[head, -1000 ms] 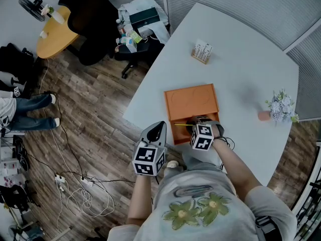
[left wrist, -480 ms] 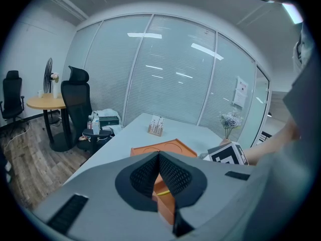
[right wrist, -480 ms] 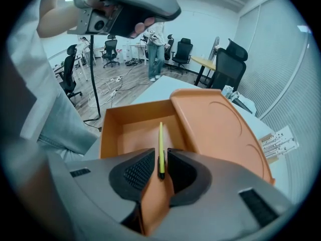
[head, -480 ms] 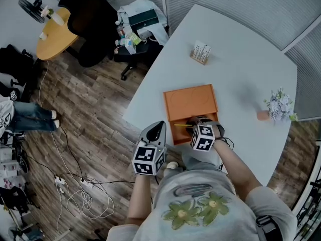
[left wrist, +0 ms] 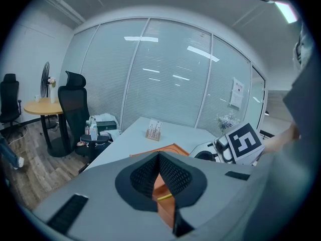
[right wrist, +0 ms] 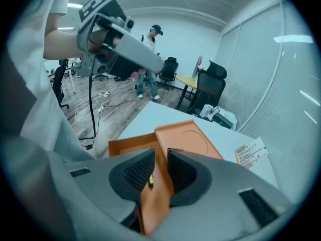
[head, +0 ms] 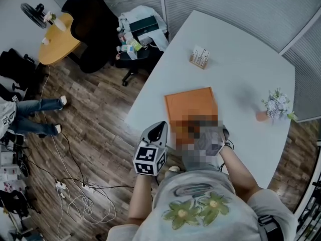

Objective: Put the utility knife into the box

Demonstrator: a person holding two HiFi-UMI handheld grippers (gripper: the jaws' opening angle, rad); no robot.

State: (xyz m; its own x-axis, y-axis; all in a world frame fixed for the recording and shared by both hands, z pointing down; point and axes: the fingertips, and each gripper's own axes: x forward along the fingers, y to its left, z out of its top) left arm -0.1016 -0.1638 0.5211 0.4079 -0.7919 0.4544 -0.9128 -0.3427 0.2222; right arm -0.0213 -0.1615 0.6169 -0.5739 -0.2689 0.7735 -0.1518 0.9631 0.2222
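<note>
The right gripper [right wrist: 161, 169] hangs over the orange box [head: 190, 103] on the white table [head: 235, 59], jaws slightly apart and gripping nothing, the yellow knife [right wrist: 150, 181] lying in the box, while the left gripper [head: 158, 127] hovers nearby, jaws closed and empty.

Bare desk [head: 241, 69] surrounds the orange box [head: 190, 104]; a card stand [head: 200, 57] stands far beyond it, a flower pot [head: 273, 108] near the right edge, both well apart.
</note>
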